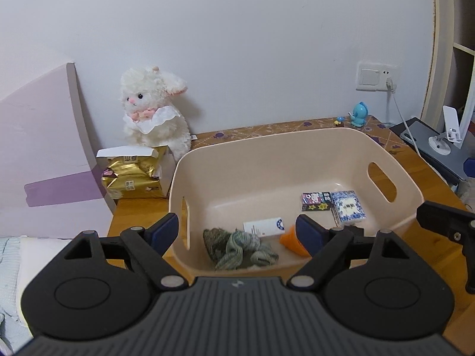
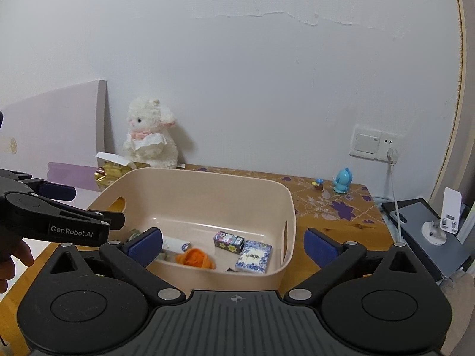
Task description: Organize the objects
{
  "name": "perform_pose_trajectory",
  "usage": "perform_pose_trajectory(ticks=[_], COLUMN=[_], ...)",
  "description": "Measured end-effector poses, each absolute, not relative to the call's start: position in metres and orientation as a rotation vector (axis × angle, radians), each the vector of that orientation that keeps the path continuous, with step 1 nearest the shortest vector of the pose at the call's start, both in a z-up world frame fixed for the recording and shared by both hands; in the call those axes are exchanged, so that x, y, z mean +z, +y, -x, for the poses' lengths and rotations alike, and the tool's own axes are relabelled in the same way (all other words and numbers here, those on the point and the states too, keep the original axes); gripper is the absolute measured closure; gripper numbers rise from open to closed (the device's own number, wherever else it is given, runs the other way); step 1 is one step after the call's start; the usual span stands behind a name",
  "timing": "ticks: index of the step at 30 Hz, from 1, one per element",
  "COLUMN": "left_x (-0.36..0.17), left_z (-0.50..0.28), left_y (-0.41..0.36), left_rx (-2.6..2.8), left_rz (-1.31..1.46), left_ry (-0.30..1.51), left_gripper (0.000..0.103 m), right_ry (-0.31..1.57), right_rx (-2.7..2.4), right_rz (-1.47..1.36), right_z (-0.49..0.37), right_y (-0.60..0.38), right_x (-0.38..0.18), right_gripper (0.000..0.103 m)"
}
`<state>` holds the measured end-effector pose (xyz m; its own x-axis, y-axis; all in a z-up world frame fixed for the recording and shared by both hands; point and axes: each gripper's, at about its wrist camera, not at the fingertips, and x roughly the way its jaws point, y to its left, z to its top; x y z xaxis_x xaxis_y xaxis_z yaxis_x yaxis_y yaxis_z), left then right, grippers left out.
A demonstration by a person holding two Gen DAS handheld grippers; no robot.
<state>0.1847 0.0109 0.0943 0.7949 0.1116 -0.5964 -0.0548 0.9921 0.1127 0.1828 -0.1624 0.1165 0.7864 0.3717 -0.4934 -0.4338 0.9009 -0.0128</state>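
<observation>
Beige bin on worktop already holds card boxes, orange toy, green cloth. I judge sorting nearly done; gold packet outside. Both tongs, left and right, gape empty.

Soft, even indoor light is seen in both views, slightly cool and dim. A faint shadow is cast on the wall to the right of the plush rabbit. Straight lines are bowed by fisheye distortion, corners are vignetted dark, and focus is held fairly sharp throughout.
</observation>
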Motion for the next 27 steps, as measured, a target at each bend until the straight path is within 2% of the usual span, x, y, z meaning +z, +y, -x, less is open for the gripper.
perform_pose_trajectory(ticks=[27], left_x=[0.109], left_z=[-0.072], left_y=[-0.002], left_rx=[0.13], left_rz=[-0.058], left_ry=[0.554], left_gripper=[0.016], right_ry=[0.508], right_rx=[0.444], right_rz=[0.055], right_z=[-0.096], right_y=[-0.197], right_x=[0.126], right_gripper=[0.0])
